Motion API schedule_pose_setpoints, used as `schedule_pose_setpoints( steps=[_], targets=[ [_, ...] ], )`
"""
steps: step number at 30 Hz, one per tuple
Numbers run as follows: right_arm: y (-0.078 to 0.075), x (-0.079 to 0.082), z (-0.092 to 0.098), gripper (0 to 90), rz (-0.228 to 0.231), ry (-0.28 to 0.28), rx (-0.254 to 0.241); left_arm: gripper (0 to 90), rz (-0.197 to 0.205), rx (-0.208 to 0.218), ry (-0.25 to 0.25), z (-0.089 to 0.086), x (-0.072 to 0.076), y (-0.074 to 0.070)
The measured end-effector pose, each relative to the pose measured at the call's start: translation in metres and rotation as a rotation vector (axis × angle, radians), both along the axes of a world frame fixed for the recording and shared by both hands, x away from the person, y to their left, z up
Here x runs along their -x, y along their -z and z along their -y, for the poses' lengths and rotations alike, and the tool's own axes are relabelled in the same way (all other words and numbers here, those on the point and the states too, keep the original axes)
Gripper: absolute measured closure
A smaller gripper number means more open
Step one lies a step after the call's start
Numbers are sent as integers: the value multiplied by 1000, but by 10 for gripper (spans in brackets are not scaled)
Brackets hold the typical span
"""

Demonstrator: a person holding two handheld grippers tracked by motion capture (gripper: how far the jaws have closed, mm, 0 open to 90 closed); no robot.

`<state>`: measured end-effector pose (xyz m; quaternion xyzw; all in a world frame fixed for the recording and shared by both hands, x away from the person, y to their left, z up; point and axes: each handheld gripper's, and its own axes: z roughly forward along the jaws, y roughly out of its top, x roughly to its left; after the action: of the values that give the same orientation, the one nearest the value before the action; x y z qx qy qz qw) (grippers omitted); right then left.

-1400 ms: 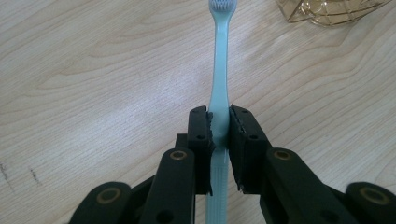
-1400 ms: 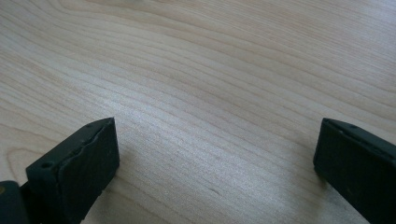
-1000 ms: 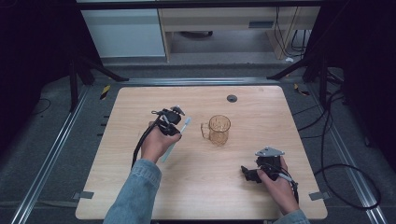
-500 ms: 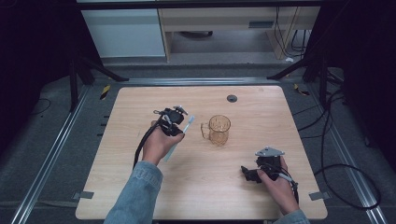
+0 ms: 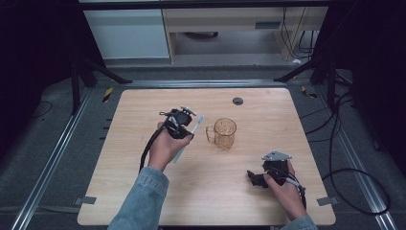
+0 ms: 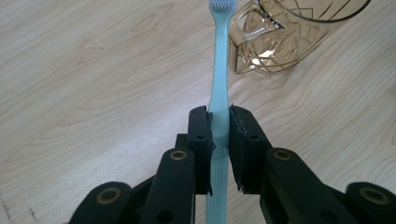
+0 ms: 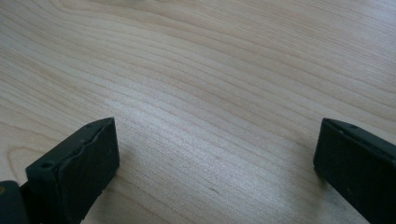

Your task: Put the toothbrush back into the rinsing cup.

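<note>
Dark room, steel-framed floor, and in the middle a pale wooden table (image 5: 143,201). On it, just right of centre, stands an amber glass mug (image 5: 224,132), handle turned left. Left gripper (image 5: 186,125) is up over the table left of the mug, jaws pinched on a pale blue toothbrush (image 6: 219,88), gripped about mid-handle. Its long axis runs from near-left to far-right, bristle head leading, tip close beside the mug's handle. Looks like the carry step: brush in hand and heading for the mug. Next move, I'd say, calls for lifting the head over the rim and tipping the brush more upright so it drops in. Right gripper (image 5: 258,178) sits low at the near right, jaws spread wide, nothing between them.
</note>
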<state>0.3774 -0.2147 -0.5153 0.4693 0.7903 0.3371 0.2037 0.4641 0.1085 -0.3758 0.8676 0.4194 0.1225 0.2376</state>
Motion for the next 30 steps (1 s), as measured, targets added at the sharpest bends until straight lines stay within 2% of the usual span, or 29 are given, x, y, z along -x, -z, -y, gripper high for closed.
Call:
schedule_pose_setpoints(
  steps=[8,13,18,23,30],
  targets=[
    [0,0,0,5,-1,1,0,785,63,30,-7,-2,3,-5],
    [0,0,0,5,-1,-4,0,785,87,58,-8,-2,6,-8],
    [0,0,0,5,0,-4,1,785,107,72,-7,1,7,-8],
    [0,0,0,5,-1,-4,-2,785,152,109,-27,0,5,-7],
    [0,0,1,5,-2,-8,-3,785,189,124,-32,-1,6,-8]
  ],
)
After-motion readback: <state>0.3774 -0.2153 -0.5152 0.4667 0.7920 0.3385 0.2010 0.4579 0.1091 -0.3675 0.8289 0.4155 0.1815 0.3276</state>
